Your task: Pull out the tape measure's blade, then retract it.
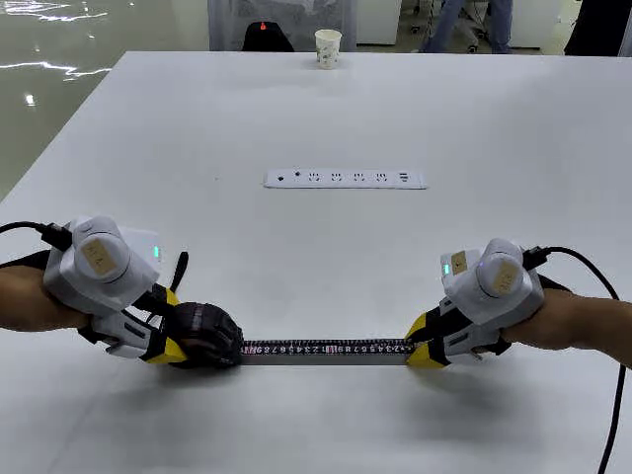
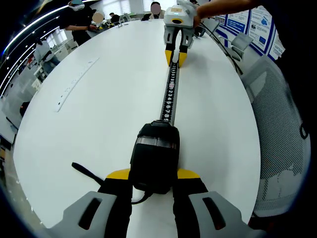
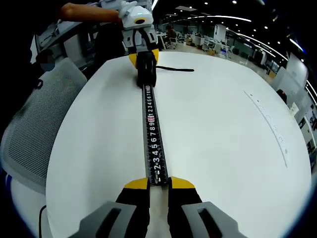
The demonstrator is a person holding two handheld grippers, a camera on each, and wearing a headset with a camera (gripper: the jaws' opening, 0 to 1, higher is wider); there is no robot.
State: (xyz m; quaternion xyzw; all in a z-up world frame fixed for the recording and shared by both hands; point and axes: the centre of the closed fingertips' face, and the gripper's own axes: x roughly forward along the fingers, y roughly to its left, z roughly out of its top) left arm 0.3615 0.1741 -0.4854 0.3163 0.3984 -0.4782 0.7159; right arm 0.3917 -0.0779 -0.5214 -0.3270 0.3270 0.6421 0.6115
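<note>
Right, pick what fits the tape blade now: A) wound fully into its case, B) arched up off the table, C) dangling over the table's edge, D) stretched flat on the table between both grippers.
D: the blade runs flat along the table from the case in the left gripper to the right gripper.

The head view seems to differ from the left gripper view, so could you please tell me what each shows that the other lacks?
Head view adds: a paper cup at the far edge of the table, and the left gripper seen whole from above. Left gripper view adds: blue wall posters, and the right gripper faced end-on, gripping the tip of the blade. Shared: the tape measure case in the left gripper's jaws, the drawn-out blade and the power strip.
</note>
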